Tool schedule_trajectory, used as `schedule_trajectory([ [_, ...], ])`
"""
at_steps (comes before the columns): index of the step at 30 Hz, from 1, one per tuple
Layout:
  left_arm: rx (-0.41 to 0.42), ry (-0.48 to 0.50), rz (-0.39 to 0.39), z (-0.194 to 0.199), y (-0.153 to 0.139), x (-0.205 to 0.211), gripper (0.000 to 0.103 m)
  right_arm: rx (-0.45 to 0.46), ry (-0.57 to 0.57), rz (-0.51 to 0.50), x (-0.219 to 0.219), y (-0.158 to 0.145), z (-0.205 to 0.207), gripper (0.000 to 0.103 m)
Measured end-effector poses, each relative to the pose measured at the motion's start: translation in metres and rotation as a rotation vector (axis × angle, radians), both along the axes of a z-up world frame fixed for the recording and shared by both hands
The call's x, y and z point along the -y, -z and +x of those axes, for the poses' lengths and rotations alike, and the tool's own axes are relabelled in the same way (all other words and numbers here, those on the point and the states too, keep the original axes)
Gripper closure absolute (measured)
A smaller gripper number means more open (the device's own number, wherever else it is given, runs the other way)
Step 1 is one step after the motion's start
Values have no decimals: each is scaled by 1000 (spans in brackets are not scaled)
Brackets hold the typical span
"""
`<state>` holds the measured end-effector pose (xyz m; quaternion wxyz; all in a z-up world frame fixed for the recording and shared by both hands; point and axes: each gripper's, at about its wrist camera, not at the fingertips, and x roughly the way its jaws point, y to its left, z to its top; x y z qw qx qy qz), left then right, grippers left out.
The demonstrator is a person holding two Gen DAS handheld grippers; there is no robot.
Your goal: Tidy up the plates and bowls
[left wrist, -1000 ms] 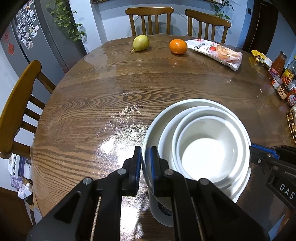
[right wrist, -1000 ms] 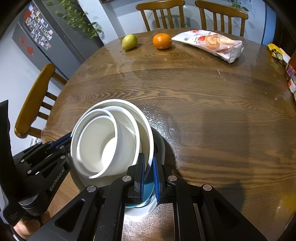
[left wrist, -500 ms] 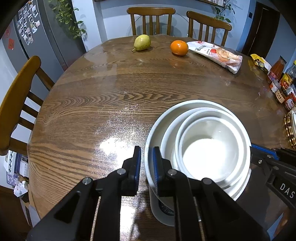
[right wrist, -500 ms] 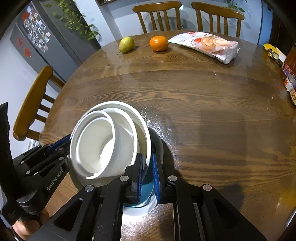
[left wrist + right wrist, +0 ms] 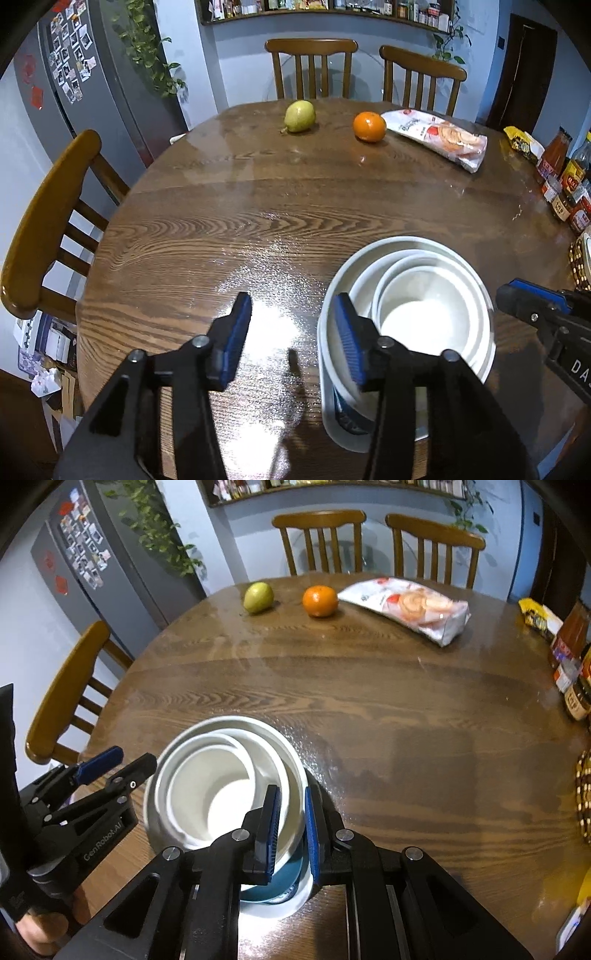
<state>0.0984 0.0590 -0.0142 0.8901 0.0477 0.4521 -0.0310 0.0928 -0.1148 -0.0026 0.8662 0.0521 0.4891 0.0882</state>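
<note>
Nested white bowls (image 5: pixel 221 786) on the near edge of the round wooden table (image 5: pixel 388 701), stacked on a teal dish (image 5: pixel 273 882) and a white plate (image 5: pixel 280 904), both mostly hidden beneath; hard to tell how many bowls in all. Right gripper (image 5: pixel 291 830) clamped on the rim of the biggest bowl, one blue pad inside, one outside. Left gripper (image 5: pixel 291 338) opening, jaws apart at the opposite rim: right pad against or just over the rim, left pad above bare table, no squeeze on anything. Lower part of the stack cut off behind the black fingers. Farther back, a pear (image 5: pixel 299 116), an orange (image 5: pixel 369 126) and a snack bag (image 5: pixel 439 136) in a row. Jars and bottles (image 5: pixel 569 184) at the right edge, partly cropped, labels unreadable. Beyond, wooden chairs (image 5: pixel 312 68) and a grey fridge (image 5: pixel 96 92).
</note>
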Motion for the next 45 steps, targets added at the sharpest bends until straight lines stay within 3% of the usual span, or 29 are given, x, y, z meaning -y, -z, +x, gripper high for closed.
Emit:
schedule_trajectory([
  [3,14,-5,-6,-6,-5,-5,42,34,-12,-3,-1,-7,-7,87],
  [8,27,-13,-17,-15,-11,-10,32,77,-34,7,1,-12,-23,58],
  [9,27,-16,-20,-17,-12,-11,31,79,-36,9,1,-12,-25,57],
  [12,30,-19,-25,-22,-15,-11,22,77,-55,27,2,-10,-30,55],
  [18,39,-16,-29,-34,-20,-9,20,74,-99,34,-1,-6,-41,48],
  [22,39,-20,-29,-41,-22,-8,9,70,-121,24,-3,-4,-49,44],
  [29,38,-38,-21,-52,-25,-5,2,51,-137,12,-1,2,-58,42],
  [34,33,-56,-25,-60,-27,-3,1,65,-153,-2,-1,1,-65,25],
  [45,-14,-72,-37,-73,-24,3,1,53,-185,-27,-5,2,-73,19],
])
